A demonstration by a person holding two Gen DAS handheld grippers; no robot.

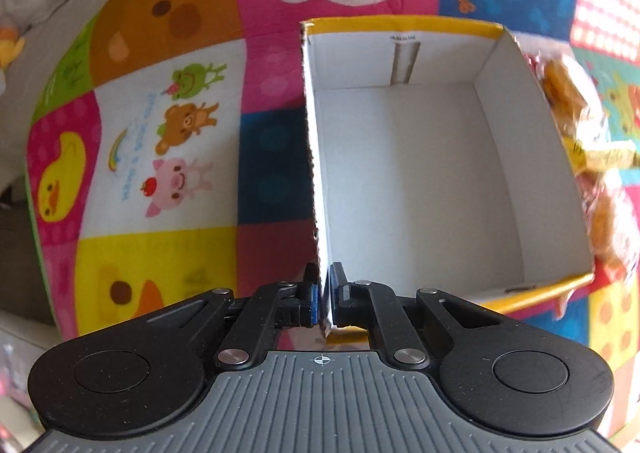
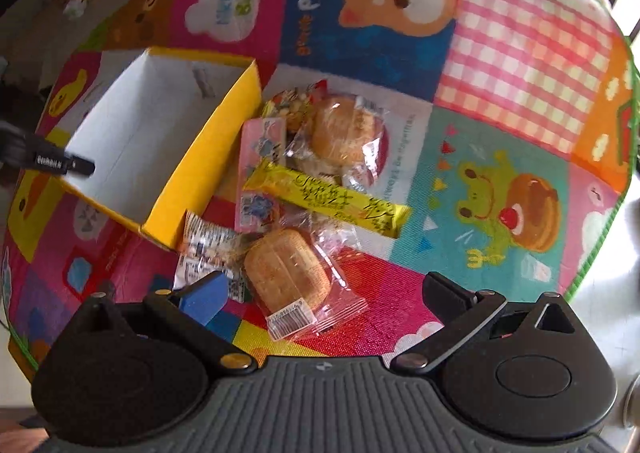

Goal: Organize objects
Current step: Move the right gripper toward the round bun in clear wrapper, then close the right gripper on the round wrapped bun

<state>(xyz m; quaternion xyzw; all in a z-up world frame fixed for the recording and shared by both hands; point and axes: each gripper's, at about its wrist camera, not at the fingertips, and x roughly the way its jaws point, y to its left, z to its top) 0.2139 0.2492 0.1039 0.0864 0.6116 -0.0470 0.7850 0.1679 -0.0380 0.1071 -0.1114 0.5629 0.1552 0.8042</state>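
None of the snacks has gone into the box yet, so by my reading the sorting has hardly begun. Largest in view is the patchwork play mat (image 2: 500,65) with cartoon animals, on which everything lies. On it stands the yellow cardboard box (image 1: 400,157), white inside and bare of any contents in both views. The left gripper (image 1: 323,293) is clamped on the box's near left wall, one pad on each side of the cardboard, apparently steadying it. Just beside the box's right wall lies the heap of wrapped snacks: a round bun in clear wrap (image 2: 340,133), a ridged biscuit in clear wrap (image 2: 286,273), a long yellow bar (image 2: 328,197), a pink packet (image 2: 262,141), and a printed sachet (image 2: 208,241) touching the box corner. The right gripper (image 2: 324,289) hangs over the near end of this heap with its jaws spread wide and nothing between the pads, the ridged biscuit lying below the gap. Every snack is left to move.
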